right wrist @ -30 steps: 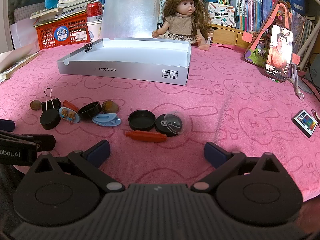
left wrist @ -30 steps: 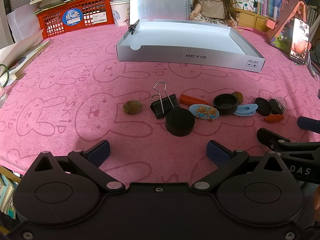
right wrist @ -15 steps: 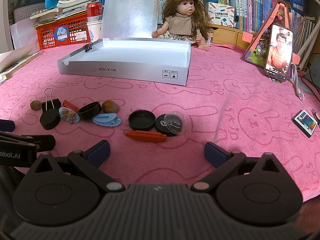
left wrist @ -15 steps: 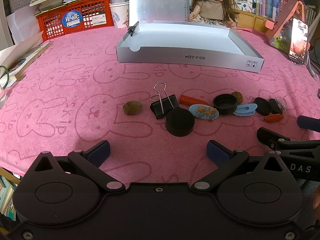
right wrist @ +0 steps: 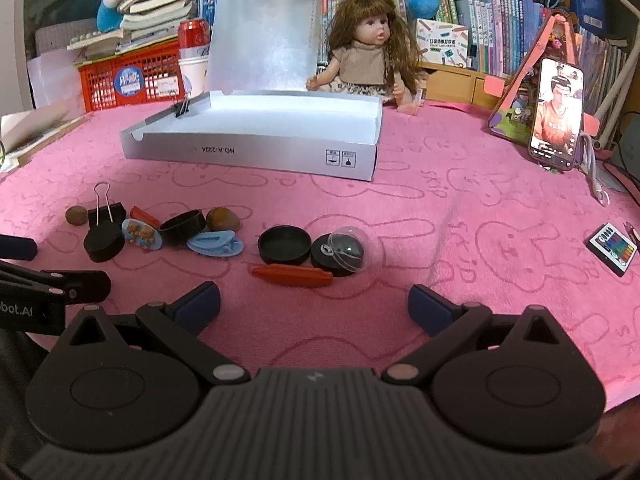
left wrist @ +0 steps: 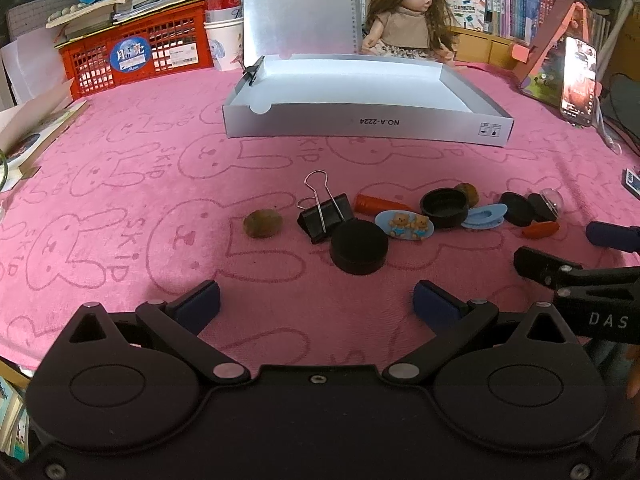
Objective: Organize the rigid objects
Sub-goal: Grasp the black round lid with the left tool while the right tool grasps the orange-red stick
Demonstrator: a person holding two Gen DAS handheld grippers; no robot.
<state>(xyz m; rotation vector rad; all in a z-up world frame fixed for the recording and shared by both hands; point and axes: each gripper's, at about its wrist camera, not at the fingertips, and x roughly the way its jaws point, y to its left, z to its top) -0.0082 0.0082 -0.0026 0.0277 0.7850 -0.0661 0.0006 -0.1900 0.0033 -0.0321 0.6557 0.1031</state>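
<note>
Both tools were empty and spread wide: the left gripper point(left wrist: 316, 304) hung low in front of the black puck point(left wrist: 359, 246), the right gripper point(right wrist: 314, 306) just short of the orange stick point(right wrist: 292, 275). The small things lay in a crowded row on the pink towel point(left wrist: 120, 208), well short of the open grey box point(left wrist: 360, 120), which looked empty apart from a clip on its left wall.

The crowding looked like the main risk. The puck touched the binder clip point(left wrist: 326, 216) and the bear hair clip point(left wrist: 404, 225), so a wide jaw coming down would likely nudge a neighbour or catch two at once. The clear dome point(right wrist: 347, 250) sat on a black lid point(right wrist: 285, 244) and could roll off. The brown nut point(left wrist: 262, 223) lay apart, easier to take.

A doll point(right wrist: 362, 60), a propped phone point(right wrist: 556, 120) and a red basket point(left wrist: 136, 56) stood behind the box, none of them in the path; only the box's front wall had to be cleared
</note>
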